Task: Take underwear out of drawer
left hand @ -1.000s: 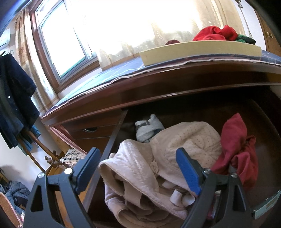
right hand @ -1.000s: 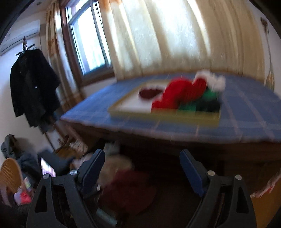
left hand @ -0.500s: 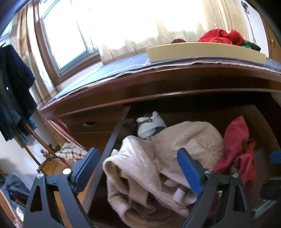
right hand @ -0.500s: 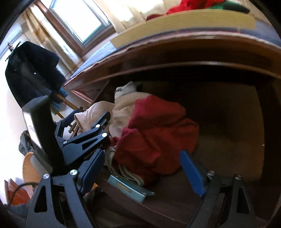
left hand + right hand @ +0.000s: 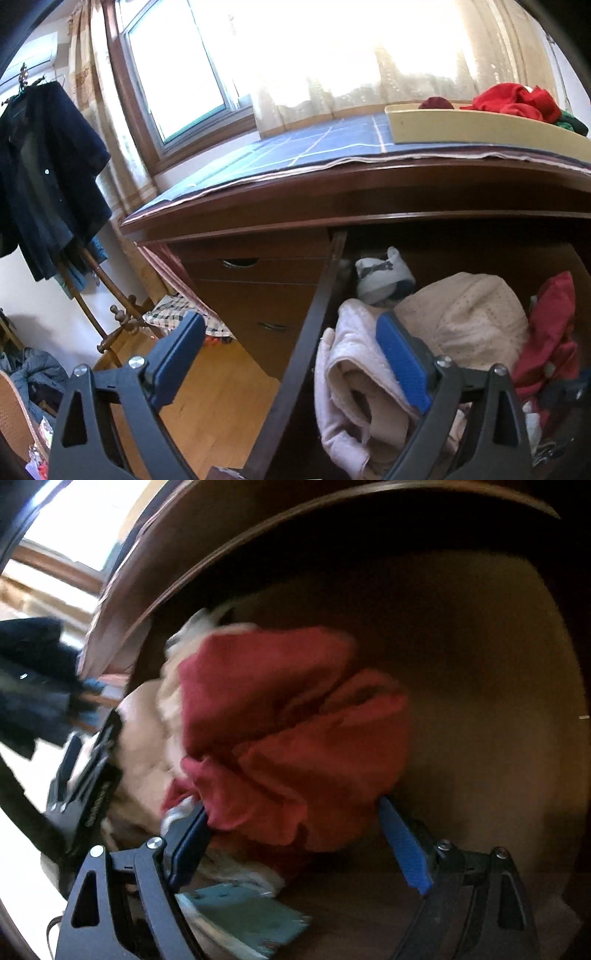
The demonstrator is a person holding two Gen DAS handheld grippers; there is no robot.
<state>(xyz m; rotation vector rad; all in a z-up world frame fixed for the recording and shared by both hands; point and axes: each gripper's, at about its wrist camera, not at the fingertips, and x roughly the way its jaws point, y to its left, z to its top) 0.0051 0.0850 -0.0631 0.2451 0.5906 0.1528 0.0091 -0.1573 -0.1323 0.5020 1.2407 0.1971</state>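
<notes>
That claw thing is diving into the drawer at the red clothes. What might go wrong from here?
The right tool has open jaws around the red garment, which lies against beige clothing; closing may snag both. A teal booklet sits just below and could get dragged out. The left tool, its jaws opening with nothing between them, hovers over the drawer's left wall close by, so the two might bump.

- Right wrist view smeared throughout; red underwear [image 5: 291,731] without sharp edges, folds unreadable.
- Teal flat object [image 5: 251,923] partly under cloth, cut by bottom edge, kind unclear.
- Left gripper [image 5: 85,775] blurred, mostly behind cream garment [image 5: 144,746].
- Window [image 5: 295,55] blown out, nothing visible beyond.
</notes>
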